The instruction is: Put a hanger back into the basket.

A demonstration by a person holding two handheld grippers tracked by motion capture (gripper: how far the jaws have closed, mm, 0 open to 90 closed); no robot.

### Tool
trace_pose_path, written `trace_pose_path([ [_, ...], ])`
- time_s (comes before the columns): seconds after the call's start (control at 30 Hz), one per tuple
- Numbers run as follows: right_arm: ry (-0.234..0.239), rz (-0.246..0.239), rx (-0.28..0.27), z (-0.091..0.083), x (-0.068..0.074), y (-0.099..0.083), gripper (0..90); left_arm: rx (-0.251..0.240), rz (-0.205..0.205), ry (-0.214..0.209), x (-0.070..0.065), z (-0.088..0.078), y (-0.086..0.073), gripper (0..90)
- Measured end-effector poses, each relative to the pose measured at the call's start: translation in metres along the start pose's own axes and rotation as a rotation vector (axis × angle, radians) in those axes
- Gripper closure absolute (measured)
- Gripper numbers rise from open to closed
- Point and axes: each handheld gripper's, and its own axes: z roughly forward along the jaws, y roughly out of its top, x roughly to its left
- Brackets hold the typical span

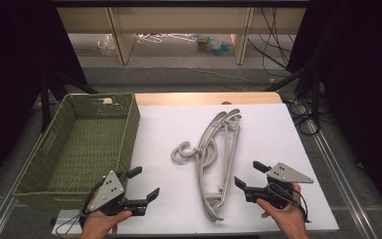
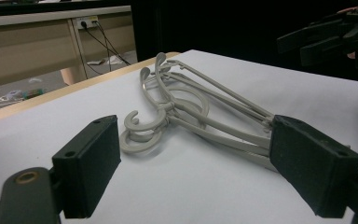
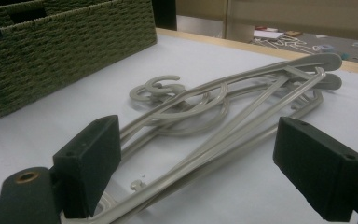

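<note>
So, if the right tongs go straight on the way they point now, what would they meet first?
Most likely the pile of grey plastic hangers, which lies directly ahead between the open jaws of the right tongs in the right gripper view. The green woven basket stands farther off to one side, probably outside that line.

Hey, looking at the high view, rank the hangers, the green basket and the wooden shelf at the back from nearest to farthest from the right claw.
1. The hangers, a grey pile on the white table just left of the right claw.
2. The green basket, across the table on the left side, beyond the hangers.
3. The wooden shelf, on the floor past the table's far edge.
</note>
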Motion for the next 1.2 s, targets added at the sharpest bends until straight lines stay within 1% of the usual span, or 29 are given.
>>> trace_pose_path([
  [0.03,-0.002,0.0,0.001,0.0,0.0,0.0,16.0,-0.008,-0.004,-0.003,0.0,0.0,0.0,16.3],
  [0.17,0.001,0.006,0.021,0.0,0.0,0.0,16.3,-0.001,-0.001,-0.001,0.0,0.0,0.0,16.3],
  [0.23,0.0,0.009,0.025,0.0,0.0,0.0,16.5,-0.006,-0.004,-0.001,0.0,0.0,0.0,16.3],
  [0.27,0.001,0.008,0.008,0.002,0.0,0.0,16.6,-0.006,-0.002,0.0,0.0,0.0,0.0,16.3],
  [0.3,-0.002,0.011,0.021,0.002,0.001,0.0,16.6,-0.005,-0.001,0.001,0.0,0.001,0.0,16.3],
  [0.33,-0.003,0.008,0.017,0.002,0.001,0.0,16.8,-0.002,-0.003,0.0,0.0,0.001,0.0,16.3],
  [0.43,0.001,0.001,0.041,0.003,0.004,0.001,17.2,-0.013,-0.006,-0.003,0.0,0.001,0.0,16.3],
  [0.5,0.004,0.008,0.046,0.004,0.006,0.001,17.2,-0.005,-0.001,0.001,0.0,0.0,0.0,16.3],
  [0.53,0.011,0.004,0.077,0.006,0.008,0.001,17.2,-0.003,-0.004,0.0,0.0,0.0,0.0,16.3],
  [0.57,0.006,0.004,0.067,0.008,0.009,0.001,17.3,-0.01,-0.004,-0.001,0.0,0.001,0.0,16.3],
  [0.63,0.015,0.0,0.097,0.011,0.012,0.002,17.2,-0.015,0.0,-0.003,0.0,0.001,0.0,16.3],
  [0.67,0.018,-0.001,0.109,0.012,0.014,0.003,17.2,-0.003,0.0,0.001,0.0,0.0,0.0,16.3],
  [0.7,0.024,0.007,0.107,0.014,0.016,0.004,17.2,-0.002,-0.002,0.0,0.0,0.0,0.0,16.3],
  [0.73,0.023,-0.004,0.108,0.016,0.018,0.005,17.1,-0.004,-0.004,0.001,0.0,0.0,0.0,16.3],
  [0.77,0.019,-0.007,0.138,0.016,0.02,0.008,16.9,-0.005,-0.003,0.001,0.0,0.0,0.0,16.3],
  [0.8,0.041,-0.012,0.133,0.02,0.022,0.009,16.9,-0.004,-0.003,0.001,0.0,0.0,0.0,16.3],
  [0.83,0.041,-0.012,0.133,0.02,0.022,0.009,16.9,-0.004,-0.003,0.001,0.0,0.0,0.0,16.3],
  [0.87,0.049,-0.024,0.15,0.026,0.029,0.013,16.4,-0.001,-0.003,0.0,0.0,0.001,0.0,16.3],
  [0.9,0.058,-0.02,0.171,0.028,0.032,0.015,16.0,-0.001,-0.006,-0.001,0.0,0.001,0.0,16.3],
  [0.93,0.061,-0.034,0.177,0.032,0.035,0.017,16.0,-0.002,-0.007,-0.001,0.0,0.001,0.0,16.3],
  [0.97,0.081,-0.039,0.2,0.036,0.038,0.018,15.9,-0.002,-0.007,-0.001,0.0,0.001,0.0,16.3],
  [1.07,0.102,-0.068,0.266,0.05,0.048,0.021,15.9,0.001,-0.007,-0.002,-0.001,0.001,0.0,16.3],
  [1.1,0.102,-0.068,0.266,0.05,0.048,0.021,15.9,0.001,-0.009,-0.003,0.0,0.001,0.0,16.3],
  [1.13,0.119,-0.087,0.309,0.062,0.053,0.022,15.8,0.0,-0.007,-0.003,0.0,0.001,0.0,16.3],
  [1.2,0.131,-0.091,0.352,0.07,0.057,0.022,15.9,0.001,-0.003,-0.005,0.0,0.001,0.0,16.3],
])
